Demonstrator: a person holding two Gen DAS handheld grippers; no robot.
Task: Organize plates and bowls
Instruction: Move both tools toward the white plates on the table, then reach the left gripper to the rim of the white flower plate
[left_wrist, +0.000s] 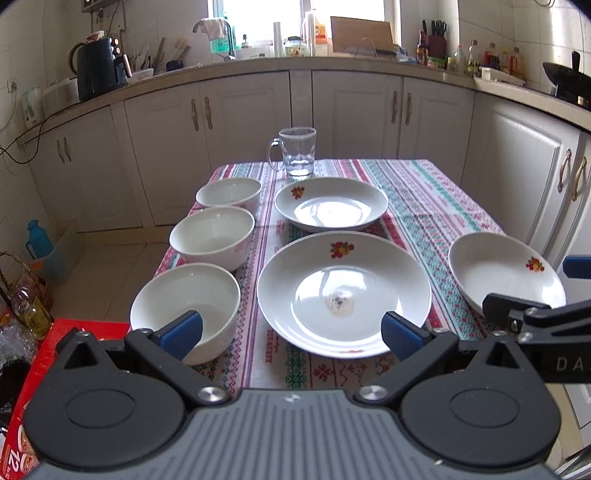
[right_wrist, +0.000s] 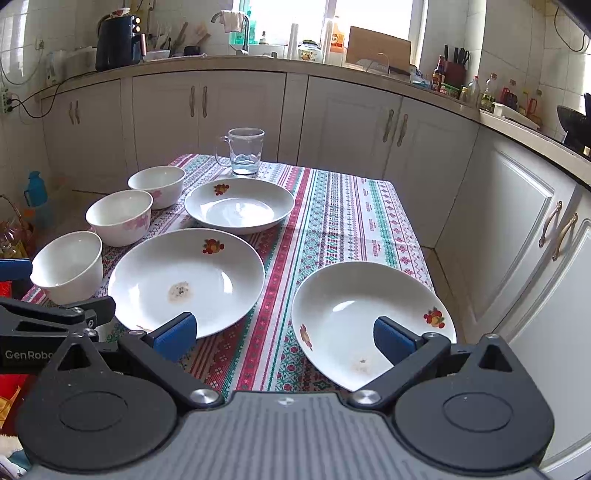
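Both hand-held grippers, left (left_wrist: 291, 334) and right (right_wrist: 284, 338), gape wide, holding nothing. Near plate (left_wrist: 343, 293) dead ahead, tilted plate (right_wrist: 369, 321) at surface edge, far plate (left_wrist: 330, 203), three bowls (left_wrist: 212, 236) left. Likely pre-grasp; next: pinch a rim, stack.

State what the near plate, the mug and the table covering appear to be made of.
Near plate: glossy white glazed ceramic, likely; sharp window glare, printed fruit motif.
Mug: clear glass; cabinets show through it.
Table covering: patterned cloth or vinyl with a woven look; which one is unclear.
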